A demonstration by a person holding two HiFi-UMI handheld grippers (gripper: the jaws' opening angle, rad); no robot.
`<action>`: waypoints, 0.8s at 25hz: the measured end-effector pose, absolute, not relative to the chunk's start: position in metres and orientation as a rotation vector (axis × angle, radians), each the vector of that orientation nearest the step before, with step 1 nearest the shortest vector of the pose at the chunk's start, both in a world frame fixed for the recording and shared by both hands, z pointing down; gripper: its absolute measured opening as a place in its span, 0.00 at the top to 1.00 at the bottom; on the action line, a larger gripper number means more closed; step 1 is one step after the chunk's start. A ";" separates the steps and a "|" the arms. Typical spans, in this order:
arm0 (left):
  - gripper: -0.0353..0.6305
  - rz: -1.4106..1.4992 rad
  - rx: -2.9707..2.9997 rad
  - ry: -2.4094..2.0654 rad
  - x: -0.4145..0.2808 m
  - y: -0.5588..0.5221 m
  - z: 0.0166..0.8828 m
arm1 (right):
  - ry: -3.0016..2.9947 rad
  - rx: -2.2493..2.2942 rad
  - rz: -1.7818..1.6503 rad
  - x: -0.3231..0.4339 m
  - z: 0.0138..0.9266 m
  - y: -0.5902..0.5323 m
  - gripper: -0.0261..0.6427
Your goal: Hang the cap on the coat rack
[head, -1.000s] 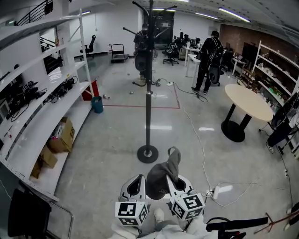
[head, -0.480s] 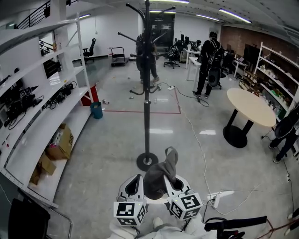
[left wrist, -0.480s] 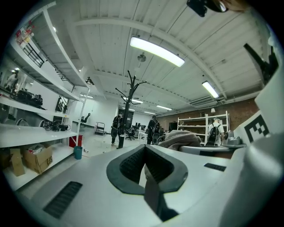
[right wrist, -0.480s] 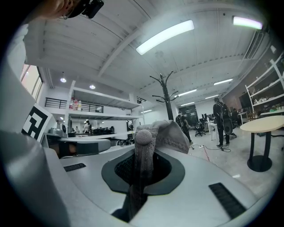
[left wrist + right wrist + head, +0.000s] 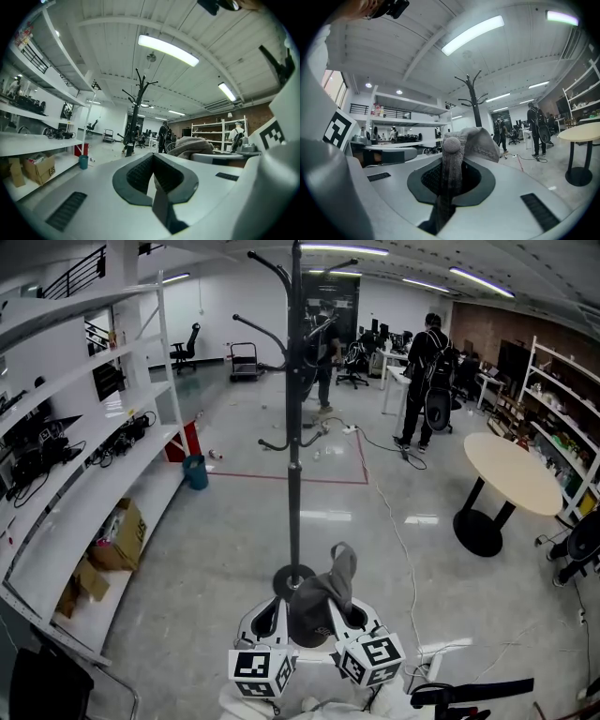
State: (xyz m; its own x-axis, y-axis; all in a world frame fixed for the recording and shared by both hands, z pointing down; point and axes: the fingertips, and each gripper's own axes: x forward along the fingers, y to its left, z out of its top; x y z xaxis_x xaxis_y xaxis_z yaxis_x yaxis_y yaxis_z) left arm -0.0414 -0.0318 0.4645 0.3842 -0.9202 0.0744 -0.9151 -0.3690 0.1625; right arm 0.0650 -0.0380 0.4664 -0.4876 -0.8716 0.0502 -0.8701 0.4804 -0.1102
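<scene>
On the lowest shelf (image 5: 56, 512) at the left, an open cardboard box (image 5: 122, 531) is seen with something colourful inside; what it is cannot be told. The contents of the blue bin (image 5: 195, 472) on the floor cannot be made out either.

The grey cap (image 5: 319, 601) is held low in the head view, between the left gripper (image 5: 270, 613) and the right gripper (image 5: 356, 615). The foot of the coat rack (image 5: 294, 427) stands just beyond it. A round table (image 5: 511, 470) and a person (image 5: 422, 381) are seen farther right.

How the cap is held is shown only in the right gripper view. There the right gripper (image 5: 450, 173) is clamped on a fold of the cap (image 5: 476, 140), and the rack (image 5: 474, 101) rises behind.

In the left gripper view the jaws of the left gripper (image 5: 154, 173) are drawn together, with a thin grey strip in the slit. Whether this is cap cloth cannot be told. The cap (image 5: 192, 146) is shown there only as a lump to the right, with the rack (image 5: 135, 110) well beyond.
</scene>
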 end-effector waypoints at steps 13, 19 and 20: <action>0.94 -0.024 2.461 -1.680 -0.024 -0.076 0.467 | 2.724 -1.580 -0.110 0.084 0.471 -0.084 0.93; 0.94 -0.006 2.443 -1.675 -0.023 -0.087 0.476 | 2.736 -1.576 -0.160 0.086 0.484 -0.091 0.93; 0.94 -0.005 2.445 -1.674 -0.022 -0.090 0.476 | 2.738 -1.576 -0.166 0.086 0.486 -0.092 0.93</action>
